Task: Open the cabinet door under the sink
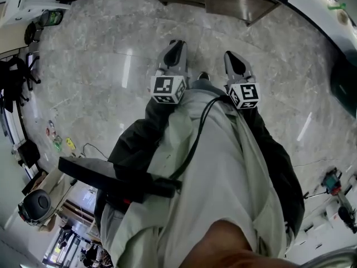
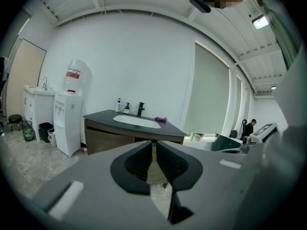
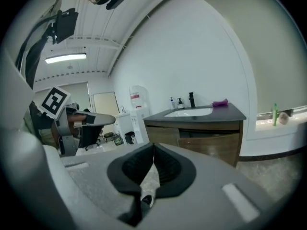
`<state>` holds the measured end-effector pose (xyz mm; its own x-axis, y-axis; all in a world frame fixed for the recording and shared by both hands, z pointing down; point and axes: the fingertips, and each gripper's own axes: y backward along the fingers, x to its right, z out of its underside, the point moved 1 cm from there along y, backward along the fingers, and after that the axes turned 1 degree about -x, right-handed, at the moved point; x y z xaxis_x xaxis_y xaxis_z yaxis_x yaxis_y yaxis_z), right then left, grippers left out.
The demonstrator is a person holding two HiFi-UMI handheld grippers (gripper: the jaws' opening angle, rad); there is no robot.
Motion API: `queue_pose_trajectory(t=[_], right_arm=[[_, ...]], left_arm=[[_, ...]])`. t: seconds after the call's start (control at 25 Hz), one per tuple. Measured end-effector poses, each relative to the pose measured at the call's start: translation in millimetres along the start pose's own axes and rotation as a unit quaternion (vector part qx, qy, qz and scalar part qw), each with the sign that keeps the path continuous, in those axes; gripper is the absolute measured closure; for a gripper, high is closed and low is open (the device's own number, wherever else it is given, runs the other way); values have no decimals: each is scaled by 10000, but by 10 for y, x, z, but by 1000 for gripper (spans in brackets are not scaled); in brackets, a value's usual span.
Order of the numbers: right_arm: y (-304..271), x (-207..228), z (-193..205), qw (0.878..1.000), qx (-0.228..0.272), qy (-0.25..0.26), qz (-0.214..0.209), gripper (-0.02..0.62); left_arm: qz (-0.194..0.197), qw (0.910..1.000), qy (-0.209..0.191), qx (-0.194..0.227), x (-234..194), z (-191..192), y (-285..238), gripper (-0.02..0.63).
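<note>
The sink cabinet [image 2: 108, 140] stands ahead by the white wall, with brown wooden fronts under a dark countertop, a white basin [image 2: 136, 121] and a black tap. In the right gripper view its right-hand door [image 3: 211, 145] has a dark gap along the top. The head view shows the cabinet [image 1: 231, 1] at the top edge, some way beyond both grippers. My left gripper [image 2: 154, 143] [image 1: 176, 44] points at it over the floor, a narrow slit between its pads and nothing in it. My right gripper [image 3: 153, 146] [image 1: 232, 57] is beside it, its tips together and empty.
A water dispenser [image 2: 67, 123], a low white unit [image 2: 36, 109] and a dark bin [image 2: 45, 131] stand left of the sink. A green bottle [image 2: 193, 134] sits on the sill to its right, and a person [image 2: 248, 127] sits far right. Marble floor [image 1: 111, 66] lies between me and the cabinet.
</note>
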<state>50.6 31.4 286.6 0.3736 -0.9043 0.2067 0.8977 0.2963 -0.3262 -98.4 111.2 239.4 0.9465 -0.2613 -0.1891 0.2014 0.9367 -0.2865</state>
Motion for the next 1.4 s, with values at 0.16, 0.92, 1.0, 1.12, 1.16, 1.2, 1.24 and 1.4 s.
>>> queue_pose_trajectory(t=[0.16,0.92,1.0,1.12,1.16,1.2,1.24,1.4], right_arm=[[-194,156,28,9997,-200,-28,157,594],[-1977,851,87,9832,-359,-367,1751,594],[-1997,890,242,9804,-423,-455,1869,594],[-1952,902,474,9758,-507,-663,2020,594],[-1930,897,554,9742,-531,-734,2065,594],[-1910,884,632,9728,-548,-817,2099,594],[-1889,870,707,9715,-550,-899,2123,594],[-1771,900,951,9657,-497,-1128,2284,594]], left_arm=[[376,9989,-117,-262,-31,83,-369,598],[2657,9576,-48,-1116,-1018,918,-3093,335],[2950,9476,45,-1226,-943,1094,-3258,290],[3163,9396,-449,-1227,-823,1388,-3505,273],[3158,9384,-677,-1229,-795,1486,-3593,273],[3120,9380,-876,-1230,-777,1570,-3675,275],[3065,9384,-1023,-1222,-767,1637,-3749,290],[2876,9432,-1254,-1097,-682,1723,-3963,472]])
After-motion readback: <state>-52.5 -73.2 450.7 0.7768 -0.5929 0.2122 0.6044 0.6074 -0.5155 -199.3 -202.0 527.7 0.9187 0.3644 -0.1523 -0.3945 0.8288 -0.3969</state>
